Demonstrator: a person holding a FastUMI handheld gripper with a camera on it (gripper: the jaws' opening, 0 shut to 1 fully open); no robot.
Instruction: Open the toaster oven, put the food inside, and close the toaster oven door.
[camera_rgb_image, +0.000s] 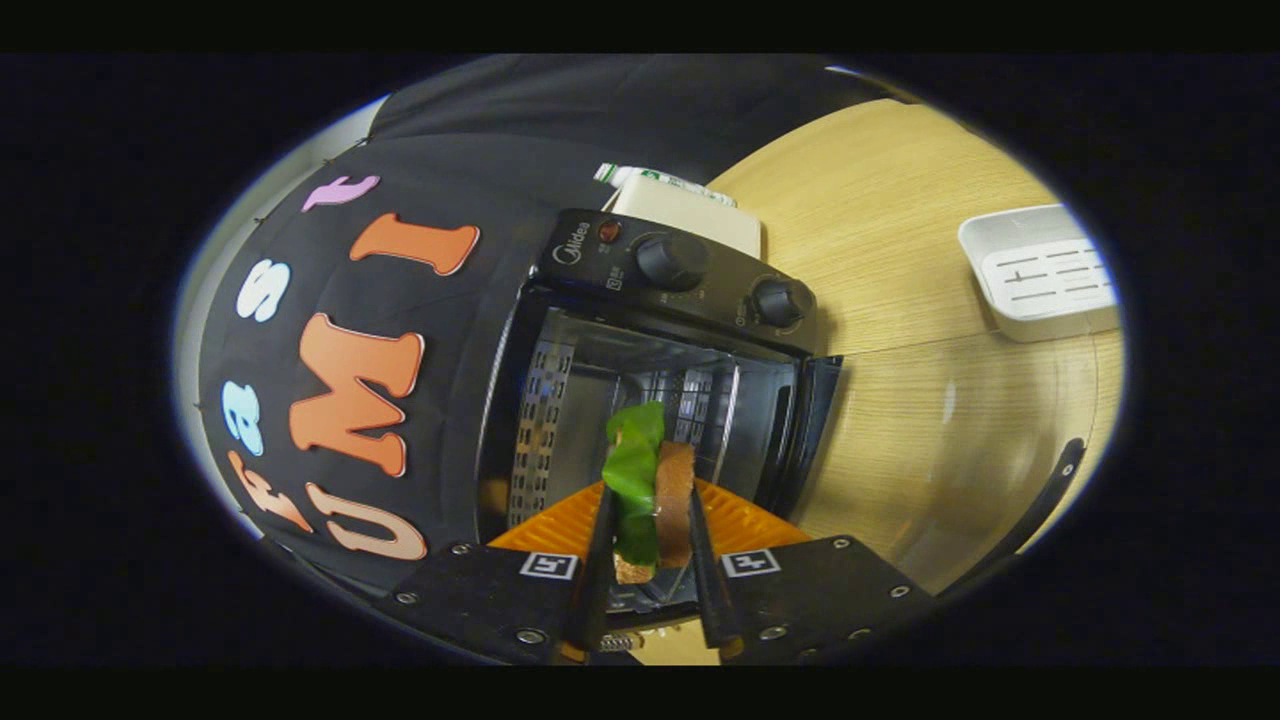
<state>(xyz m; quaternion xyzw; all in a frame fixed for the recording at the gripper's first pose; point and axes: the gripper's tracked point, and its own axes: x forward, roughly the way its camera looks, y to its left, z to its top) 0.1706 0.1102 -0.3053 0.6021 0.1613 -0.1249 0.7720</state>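
Your gripper (650, 545) has its fingers closed tight on the sandwich (650, 490), bread slices and green leaf standing on edge, long axis pointing into the toaster oven (650, 340). Its glass door (950, 470) lies open; the shiny metal cavity gapes just ahead, wooden table (900, 230) beyond.

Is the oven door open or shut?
Open. The oven cavity and its perforated wall show, the glass door swung aside; the hand-held gripper holds the sandwich before it.
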